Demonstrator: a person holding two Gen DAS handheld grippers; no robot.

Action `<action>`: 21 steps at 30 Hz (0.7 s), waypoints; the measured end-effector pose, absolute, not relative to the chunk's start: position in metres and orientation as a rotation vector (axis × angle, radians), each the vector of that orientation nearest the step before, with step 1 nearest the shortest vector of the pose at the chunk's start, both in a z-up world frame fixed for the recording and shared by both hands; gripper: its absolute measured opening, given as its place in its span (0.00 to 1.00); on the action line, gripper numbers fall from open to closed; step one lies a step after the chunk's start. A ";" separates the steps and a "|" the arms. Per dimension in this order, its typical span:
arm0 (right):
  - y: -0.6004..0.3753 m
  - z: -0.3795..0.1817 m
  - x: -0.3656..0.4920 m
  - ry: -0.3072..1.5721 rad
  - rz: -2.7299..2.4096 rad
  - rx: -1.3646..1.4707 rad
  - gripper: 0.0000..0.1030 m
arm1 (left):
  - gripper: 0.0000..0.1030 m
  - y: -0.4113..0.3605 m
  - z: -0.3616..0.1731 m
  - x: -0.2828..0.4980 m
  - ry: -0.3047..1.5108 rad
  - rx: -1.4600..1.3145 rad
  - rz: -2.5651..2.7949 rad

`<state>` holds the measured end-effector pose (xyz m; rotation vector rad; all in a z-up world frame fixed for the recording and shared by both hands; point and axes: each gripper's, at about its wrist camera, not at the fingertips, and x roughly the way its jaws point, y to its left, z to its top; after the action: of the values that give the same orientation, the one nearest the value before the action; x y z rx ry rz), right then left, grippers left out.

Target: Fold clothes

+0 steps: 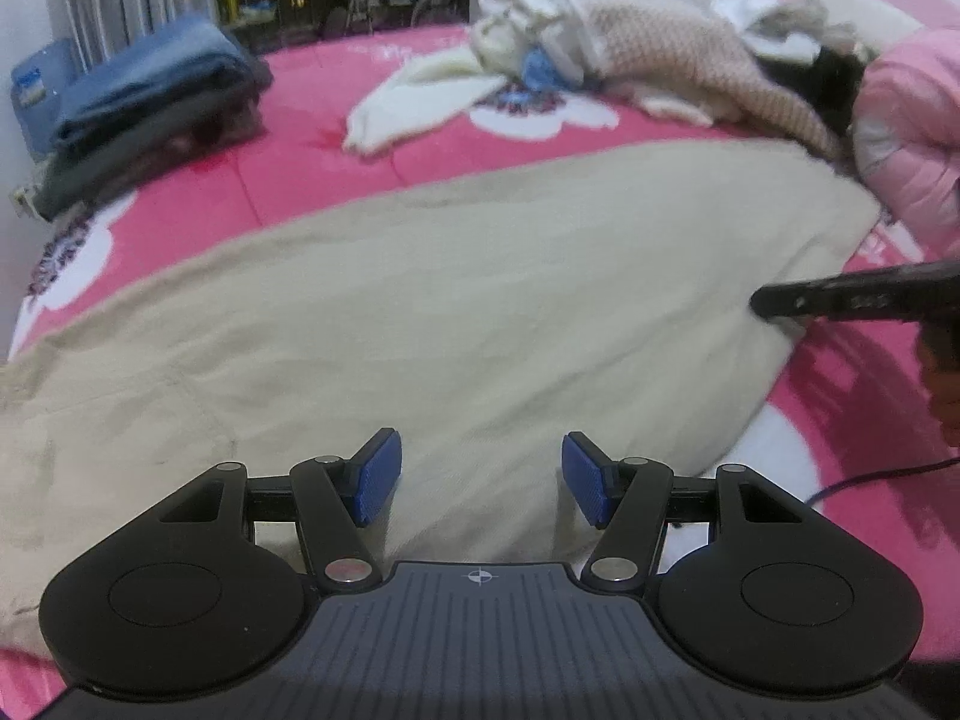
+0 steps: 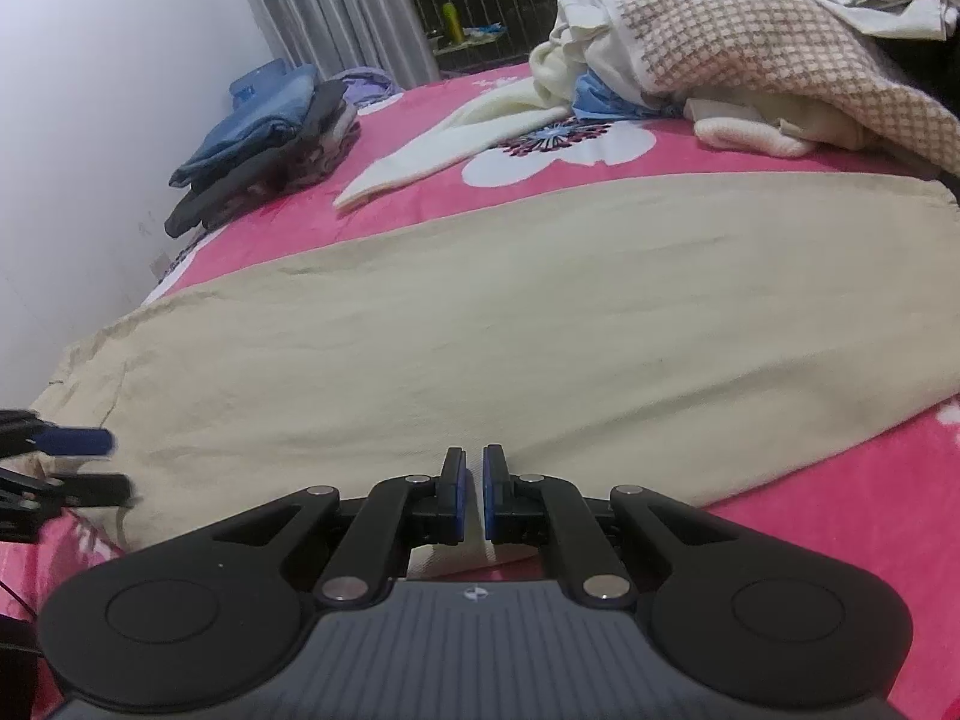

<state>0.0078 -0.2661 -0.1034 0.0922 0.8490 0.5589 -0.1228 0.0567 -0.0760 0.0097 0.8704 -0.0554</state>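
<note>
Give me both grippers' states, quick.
Left gripper: open, empty, above the beige garment.
Right gripper: nearly shut over the garment's near edge; whether it pinches cloth cannot be told.

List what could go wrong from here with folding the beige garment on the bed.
1. The left claw is open above the beige garment, gripping nothing; lifting now would likely raise one side only and skew the fold.
2. The right claw looks nearly shut at the garment's near edge; whether it holds cloth is unclear, so it may slip.
3. The cream sweater lies just beyond the far edge and could get dragged in.
</note>
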 end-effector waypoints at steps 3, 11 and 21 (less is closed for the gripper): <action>-0.264 -0.103 0.007 0.847 0.558 0.076 0.05 | 0.58 0.074 -0.065 -0.139 0.836 -0.014 0.003; -0.263 -0.103 0.006 0.844 0.548 0.078 0.05 | 0.58 0.199 -0.060 -0.149 0.797 -0.179 0.339; -0.272 -0.106 0.010 0.866 0.542 0.169 0.05 | 0.57 0.261 -0.066 -0.153 0.762 -0.313 0.411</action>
<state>0.0104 -0.2722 -0.1060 0.1694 0.8655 0.5424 -0.1531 0.2609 -0.0660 -0.3132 0.7622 0.4115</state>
